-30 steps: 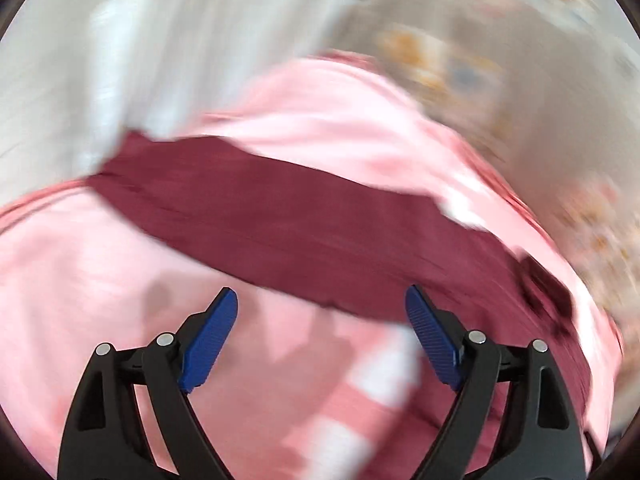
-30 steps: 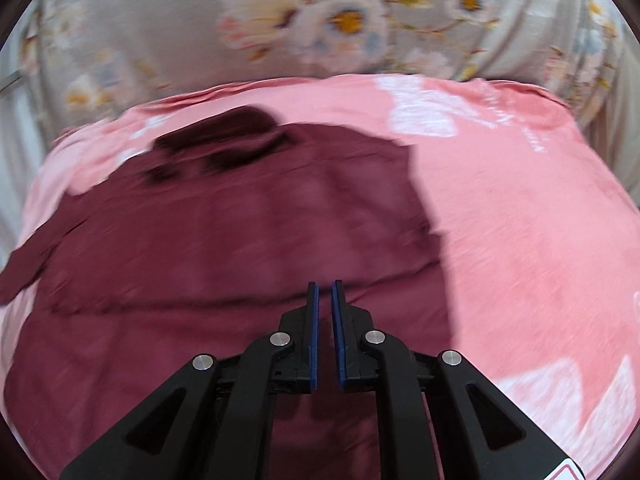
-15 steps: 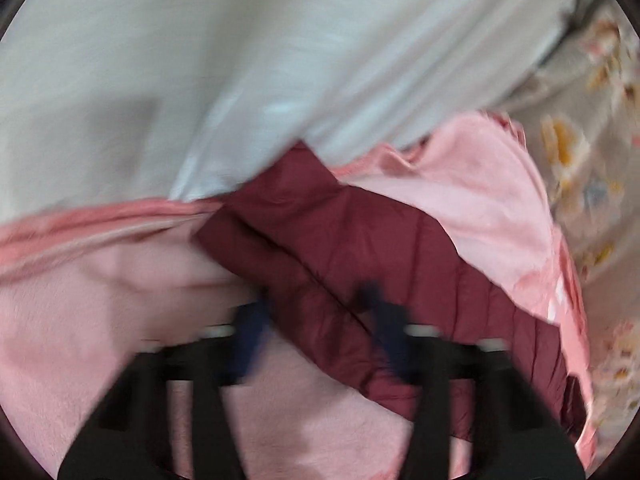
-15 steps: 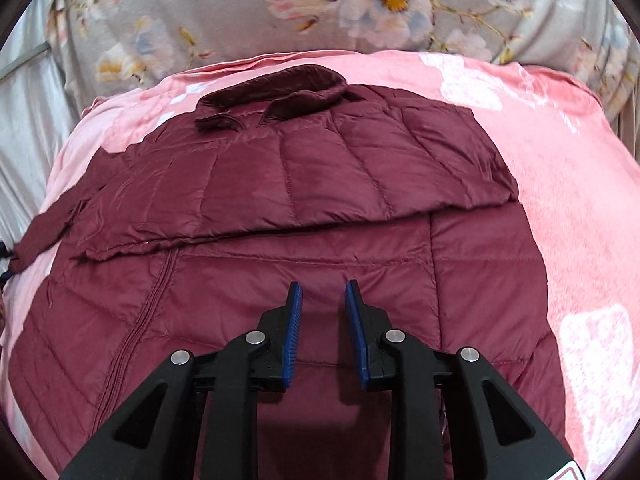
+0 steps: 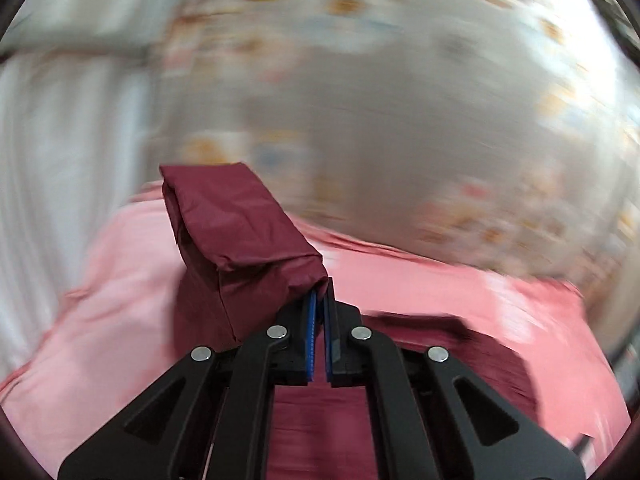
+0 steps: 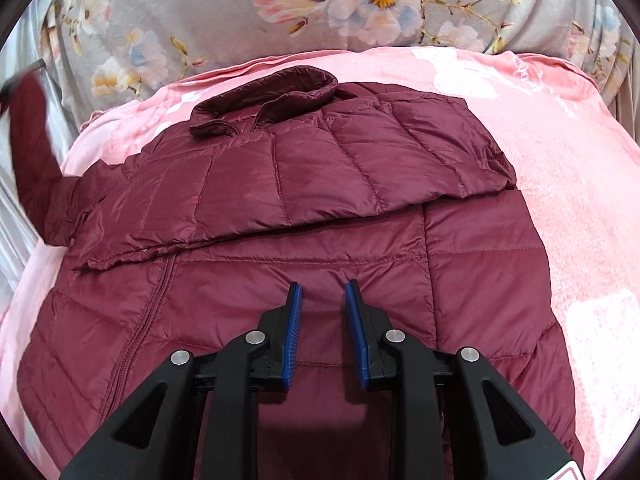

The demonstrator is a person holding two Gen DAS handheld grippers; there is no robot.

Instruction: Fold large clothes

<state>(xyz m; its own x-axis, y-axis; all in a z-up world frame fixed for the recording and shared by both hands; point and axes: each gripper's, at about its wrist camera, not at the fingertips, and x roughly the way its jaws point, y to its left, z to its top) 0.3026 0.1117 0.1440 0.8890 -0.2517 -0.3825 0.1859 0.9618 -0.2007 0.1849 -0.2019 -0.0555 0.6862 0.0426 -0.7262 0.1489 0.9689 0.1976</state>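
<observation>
A maroon quilted jacket (image 6: 304,216) lies front up on a pink blanket (image 6: 568,184), collar at the far end, its right sleeve folded across the chest. My left gripper (image 5: 319,300) is shut on the cuff of the left sleeve (image 5: 240,236) and holds it lifted off the bed. In the right wrist view that raised sleeve (image 6: 30,136) stands up at the far left. My right gripper (image 6: 323,296) hovers over the jacket's lower front, jaws a little apart, nothing between them.
A grey floral quilt (image 6: 360,4) is bunched along the far side of the bed. Pale curtain or sheet fabric (image 5: 48,152) hangs at the left. The pink blanket shows bare to the right of the jacket.
The left gripper shut on the sleeve cuff and swung it up off the blanket. The right gripper let go of the folded right sleeve, parted its jaws slightly and held still.
</observation>
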